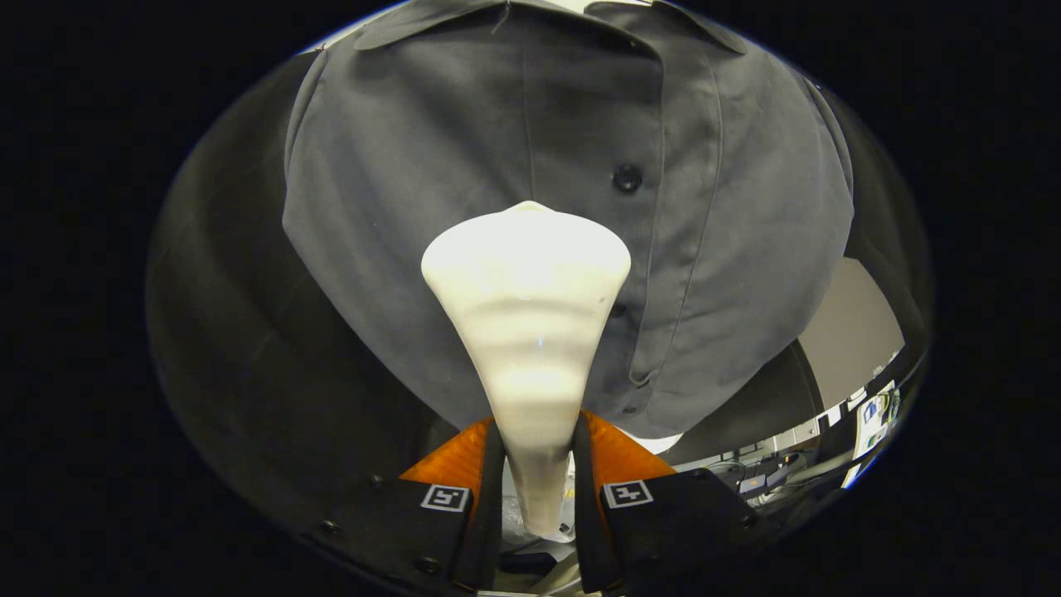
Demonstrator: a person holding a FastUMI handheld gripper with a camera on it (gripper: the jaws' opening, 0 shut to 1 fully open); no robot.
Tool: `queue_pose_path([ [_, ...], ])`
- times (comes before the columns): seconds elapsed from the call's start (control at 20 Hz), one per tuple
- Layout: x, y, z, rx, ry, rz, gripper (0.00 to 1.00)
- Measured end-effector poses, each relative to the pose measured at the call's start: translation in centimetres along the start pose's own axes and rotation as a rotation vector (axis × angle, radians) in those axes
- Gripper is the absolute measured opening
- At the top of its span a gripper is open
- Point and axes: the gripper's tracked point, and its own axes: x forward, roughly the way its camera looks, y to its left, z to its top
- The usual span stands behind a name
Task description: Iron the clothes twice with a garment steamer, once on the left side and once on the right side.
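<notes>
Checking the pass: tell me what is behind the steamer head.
Behind the white steamer head, held between the gripper fingers, hangs the grey shirt with its button placket. The head covers the cloth directly behind it, so contact cannot be seen.

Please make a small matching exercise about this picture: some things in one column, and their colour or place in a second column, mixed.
Things:
1. steamer head
2. shirt
3. button
4. gripper

Descriptions:
A. grey, hanging beyond the fingers
B. shut on the white handle
C. white, wide end toward the cloth
D. dark, on the front placket

Pairs: 1-C, 2-A, 3-D, 4-B
</notes>
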Motion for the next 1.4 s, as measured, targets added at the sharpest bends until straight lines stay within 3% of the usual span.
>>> queue_pose_path([
  [1.4,-2.7,0.2,-5.3,0.04,0.255,-0.009,0.45],
])
